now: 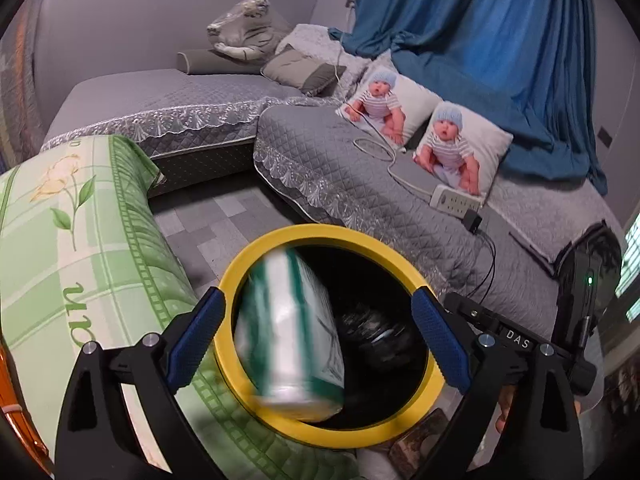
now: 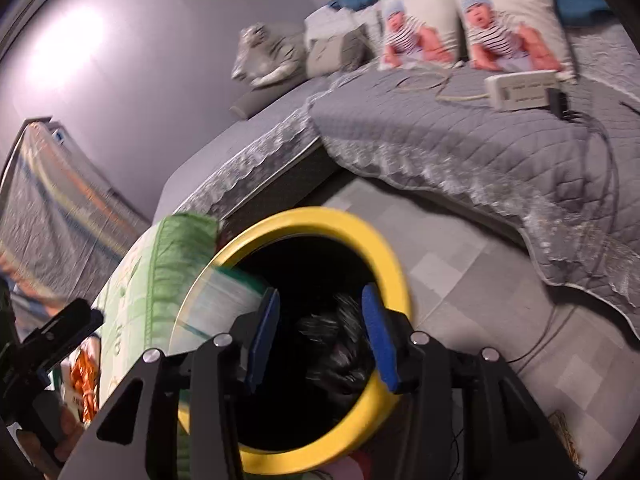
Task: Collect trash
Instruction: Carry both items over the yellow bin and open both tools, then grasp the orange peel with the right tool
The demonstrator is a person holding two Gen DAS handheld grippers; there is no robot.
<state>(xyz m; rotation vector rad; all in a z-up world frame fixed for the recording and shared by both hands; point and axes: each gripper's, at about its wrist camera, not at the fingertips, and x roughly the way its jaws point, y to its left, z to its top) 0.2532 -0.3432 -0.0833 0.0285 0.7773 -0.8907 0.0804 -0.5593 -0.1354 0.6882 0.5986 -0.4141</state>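
Green-and-white can (image 1: 290, 332), motion-blurred, between the spread pads of the left gripper (image 1: 316, 334), nearer the left pad, touching neither, tilted over the mouth of the bin. Left jaws wide apart, nothing pinched. Yellow-rimmed bin (image 1: 400, 264) directly beneath and beyond both fingertips, black liner inside. Dark crumpled wad (image 1: 370, 330) blurred within the bin, toward the right pad. Right gripper (image 2: 320, 336) with jaws partly parted, pads clear of everything; same dark wad (image 2: 340, 344) seen in the gap, below, inside the bin (image 2: 384, 256). Can (image 2: 224, 300) as a pale green blur just left of the left pad. Both grippers angled downward over the bin mouth. Green floral pillow (image 1: 80, 240) left of the fingers. Beyond: grey quilted bed (image 1: 340, 160), power strip (image 1: 454, 200), two printed cushions (image 1: 460, 148), blue curtain (image 1: 500, 40).
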